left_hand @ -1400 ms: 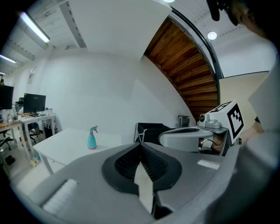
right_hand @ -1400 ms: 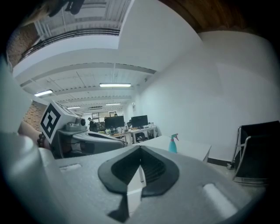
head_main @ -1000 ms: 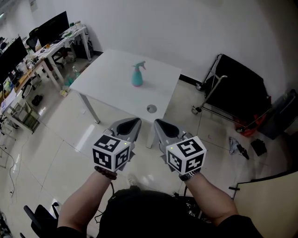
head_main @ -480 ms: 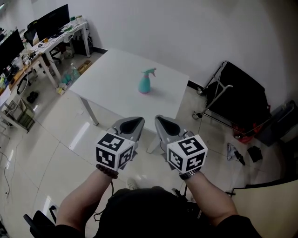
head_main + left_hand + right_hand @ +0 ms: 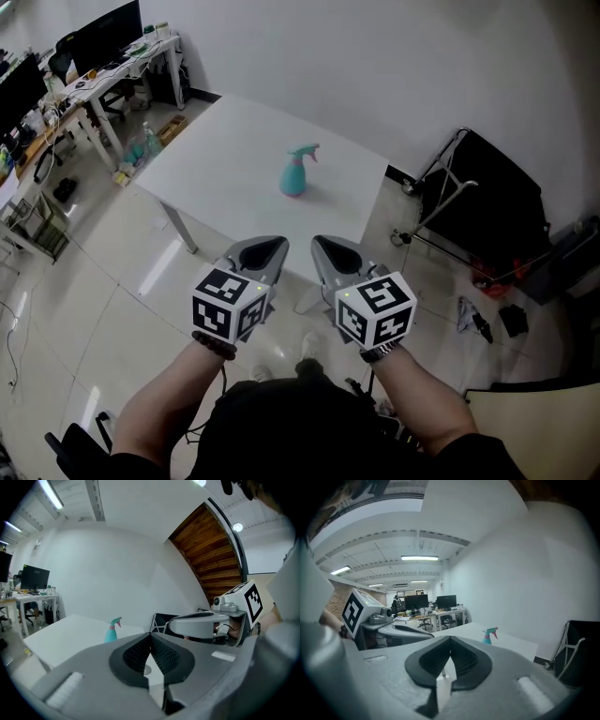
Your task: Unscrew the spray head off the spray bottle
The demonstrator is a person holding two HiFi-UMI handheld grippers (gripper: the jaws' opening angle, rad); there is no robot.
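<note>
A teal spray bottle (image 5: 296, 172) with a teal spray head and a pink nozzle tip stands upright on a white table (image 5: 225, 169). It shows small and far off in the left gripper view (image 5: 111, 631) and in the right gripper view (image 5: 488, 636). My left gripper (image 5: 272, 246) and right gripper (image 5: 322, 247) are held side by side over the floor, short of the table's near edge and well apart from the bottle. Both are shut with nothing between their jaws.
A round hole (image 5: 318, 247) sits near the table's front edge. A black folding cart (image 5: 478, 202) stands to the right by the wall. Desks with monitors (image 5: 94, 56) line the far left. Loose items (image 5: 473, 317) lie on the floor at right.
The view has shifted closer to the table and the bottle sits lower and further right in the head view. Both grippers keep their place side by side and stay shut.
</note>
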